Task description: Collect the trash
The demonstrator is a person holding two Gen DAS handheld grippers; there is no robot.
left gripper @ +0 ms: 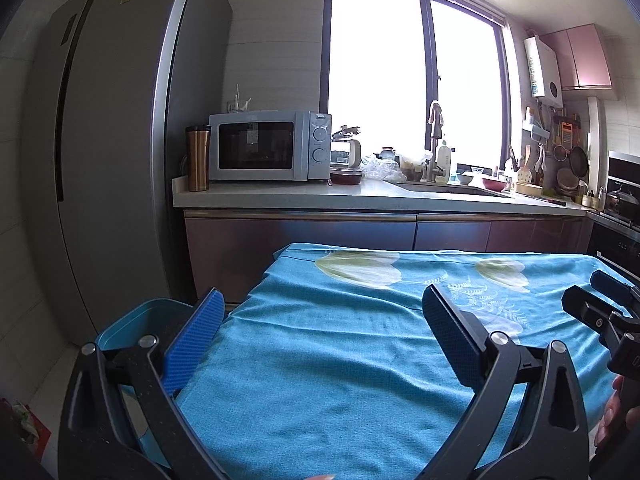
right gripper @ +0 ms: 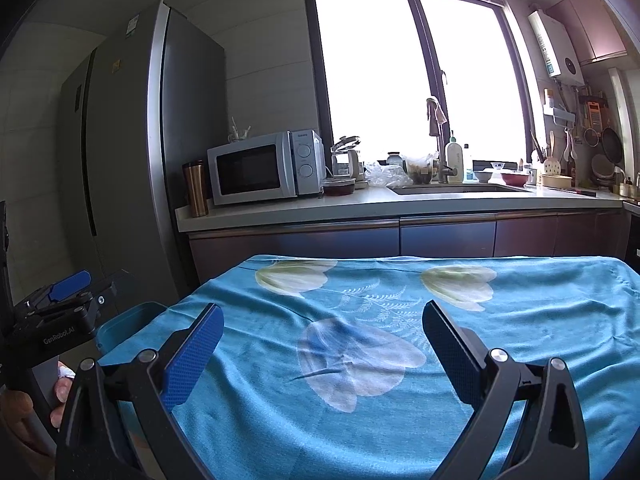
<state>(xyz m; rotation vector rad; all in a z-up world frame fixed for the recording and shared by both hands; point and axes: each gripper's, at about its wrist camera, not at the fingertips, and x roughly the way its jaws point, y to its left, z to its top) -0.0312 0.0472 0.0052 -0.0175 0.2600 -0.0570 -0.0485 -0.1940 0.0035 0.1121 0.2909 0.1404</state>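
A table covered by a blue cloth with white tulip prints fills the foreground of both views. No loose trash shows on it. A blue bin stands on the floor at the table's left edge. My left gripper is open over the table's left part, its left finger above the bin's rim. My right gripper is open over the middle of the cloth, nothing between its fingers. Each gripper appears at the edge of the other's view, held by a hand.
Behind the table runs a kitchen counter with a microwave, a brown travel mug, a sink and dishes. A tall grey fridge stands at the left. A stove is at the far right.
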